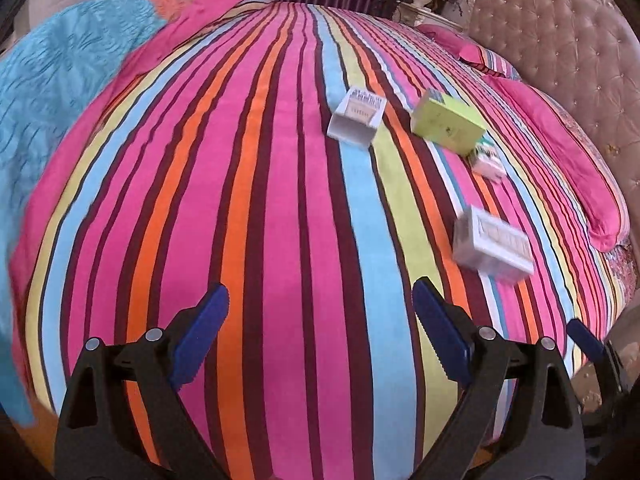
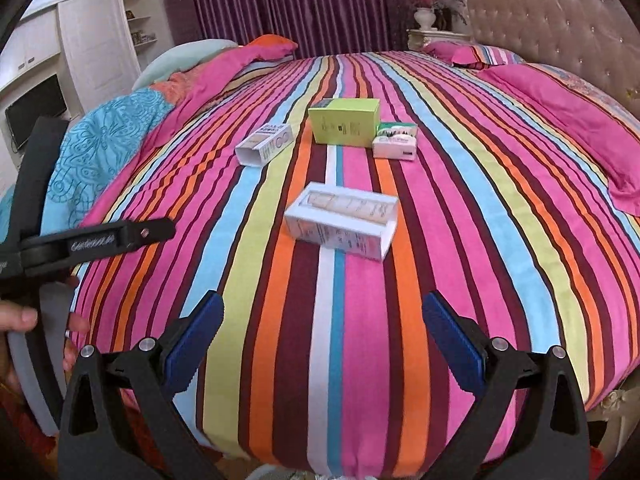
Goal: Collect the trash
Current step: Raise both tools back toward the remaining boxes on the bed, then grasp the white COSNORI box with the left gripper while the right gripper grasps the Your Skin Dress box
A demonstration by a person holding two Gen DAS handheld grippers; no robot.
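Right wrist alone shows a television (image 2: 35, 114); both tools (image 1: 320, 334) (image 2: 323, 342) spread, empty.

The bed (image 2: 360, 340) wears a soft, matt cloth cover with stripes. On it lie four paper boxes: a green box (image 2: 344, 126) with a smooth, dull face, and near it three white boxes (image 2: 342, 220) of thin card. Behind the bed, the headboard (image 2: 560, 16) looks like shiny padded leather with small studs. The fingers (image 2: 196, 344) are black hard plastic with blue ridged pads and round metal pins.
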